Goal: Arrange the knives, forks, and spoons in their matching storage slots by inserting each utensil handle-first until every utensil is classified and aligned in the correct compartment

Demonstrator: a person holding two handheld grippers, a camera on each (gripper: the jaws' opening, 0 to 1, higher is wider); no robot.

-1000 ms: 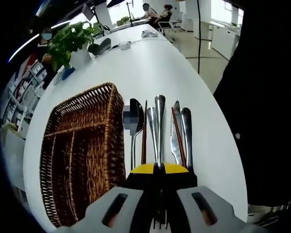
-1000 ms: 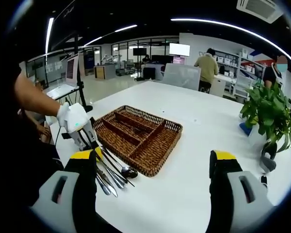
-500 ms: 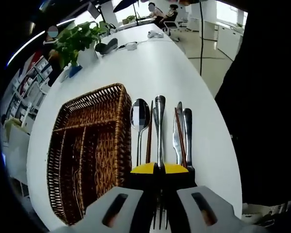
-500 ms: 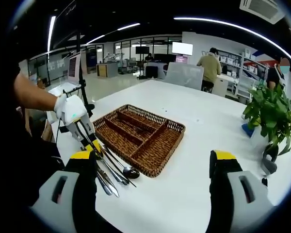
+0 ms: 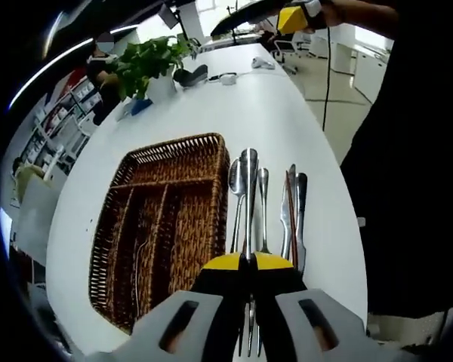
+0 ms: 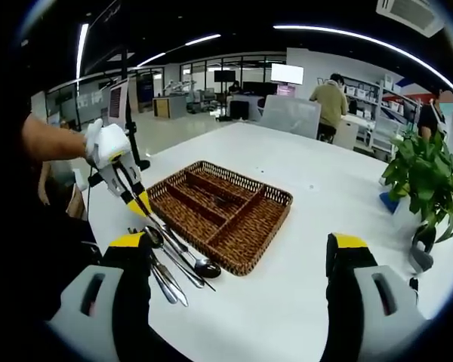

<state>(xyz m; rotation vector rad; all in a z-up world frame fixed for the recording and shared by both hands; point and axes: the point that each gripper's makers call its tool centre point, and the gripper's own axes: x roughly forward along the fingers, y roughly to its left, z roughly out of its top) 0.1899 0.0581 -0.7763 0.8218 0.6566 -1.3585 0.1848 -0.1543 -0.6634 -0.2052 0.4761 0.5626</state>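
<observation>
Left gripper view looks down its own pressed-together jaws, and the left gripper [image 5: 248, 265] is pinching a fork [image 5: 250, 226] partway along its length: tines toward the camera, handle pointing away. That grip looks chosen so the handle can lead into a slot. The wicker tray [image 5: 128, 249] is the landmark – three long compartments and one crosswise at the far end, all without cutlery as far as I can tell. Just beside the tray's long edge, on the white table [image 5: 287, 121], lie the rest of the utensils [image 5: 291, 219] in a neat row parallel to the tray – spoons nearest it, knives furthest – so each is a short carry from its slot.

Seen from the right gripper view, the left gripper [image 6: 140, 205] hangs above that row, near the tray's corner, fork raised off the table. The right gripper [image 6: 238, 260] sits spread wide and holds nothing, well back from the tray [image 6: 245, 222], probably waiting its turn
</observation>
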